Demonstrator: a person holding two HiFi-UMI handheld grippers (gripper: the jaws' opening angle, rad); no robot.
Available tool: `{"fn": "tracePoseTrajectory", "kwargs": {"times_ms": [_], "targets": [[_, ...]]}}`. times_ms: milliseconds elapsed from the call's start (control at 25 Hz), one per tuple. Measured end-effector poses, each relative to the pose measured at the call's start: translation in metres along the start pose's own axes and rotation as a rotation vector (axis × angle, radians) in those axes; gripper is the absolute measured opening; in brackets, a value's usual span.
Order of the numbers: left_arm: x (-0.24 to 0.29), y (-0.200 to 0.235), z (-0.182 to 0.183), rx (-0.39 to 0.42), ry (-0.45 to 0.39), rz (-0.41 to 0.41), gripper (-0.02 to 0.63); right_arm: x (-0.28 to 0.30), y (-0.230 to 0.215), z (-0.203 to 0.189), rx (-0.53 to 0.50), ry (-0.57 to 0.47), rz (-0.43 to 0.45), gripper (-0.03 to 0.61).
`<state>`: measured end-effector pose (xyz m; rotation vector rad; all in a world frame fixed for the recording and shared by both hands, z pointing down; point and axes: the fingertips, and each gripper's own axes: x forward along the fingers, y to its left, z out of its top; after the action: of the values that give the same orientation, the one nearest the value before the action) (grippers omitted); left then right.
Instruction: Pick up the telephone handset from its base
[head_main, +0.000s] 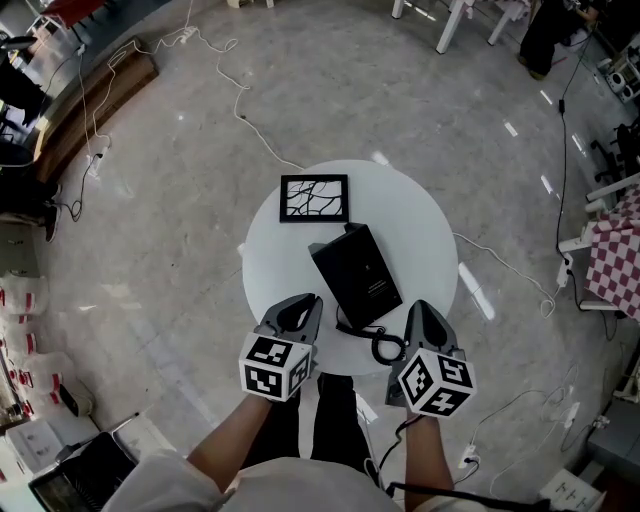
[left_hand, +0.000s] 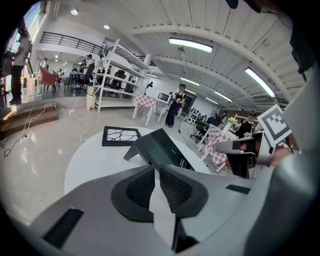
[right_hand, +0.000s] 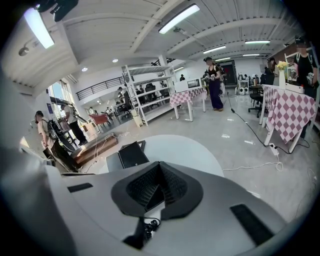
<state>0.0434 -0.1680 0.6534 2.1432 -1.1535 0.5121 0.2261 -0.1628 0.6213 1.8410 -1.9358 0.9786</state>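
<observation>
Claws: left gripper (head_main: 308, 303) and right gripper (head_main: 421, 310), both closed, empty.
Risk: coiled cord (head_main: 386, 346) may drag telephone (head_main: 357, 273) across table (head_main: 425, 225) on lifting.

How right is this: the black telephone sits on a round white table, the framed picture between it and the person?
One point is wrong: in the head view the framed picture lies beyond the black telephone, away from the person. The round white table is right.
</observation>
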Motion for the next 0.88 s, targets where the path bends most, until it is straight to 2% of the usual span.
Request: {"fn": "tracePoseTrajectory", "kwargs": {"times_ms": [120, 160, 240, 360, 560, 880], "targets": [[0.004, -0.002, -0.001, -0.011, 0.004, -0.015, 0.028, 0.0, -0.004, -0.002, 0.004, 0.006, -0.006, 0.023], [0.006, -0.003, -0.001, -0.014, 0.006, -0.018, 0.041, 0.0, -0.006, -0.003, 0.007, 0.008, -0.009, 0.023], [0.009, -0.005, -0.003, -0.021, 0.013, -0.026, 0.111, -0.001, -0.01, -0.004, 0.01, 0.012, -0.014, 0.023], [0.013, -0.008, -0.005, -0.032, 0.02, -0.039, 0.131, -0.002, -0.014, -0.007, 0.014, 0.017, -0.019, 0.023], [0.024, -0.012, -0.011, -0.108, 0.039, -0.081, 0.187, -0.002, -0.02, -0.01, 0.02, 0.022, -0.026, 0.023], [0.037, -0.013, -0.013, -0.181, 0.056, -0.09, 0.209, -0.001, -0.026, -0.018, 0.024, 0.043, -0.028, 0.023]]}}
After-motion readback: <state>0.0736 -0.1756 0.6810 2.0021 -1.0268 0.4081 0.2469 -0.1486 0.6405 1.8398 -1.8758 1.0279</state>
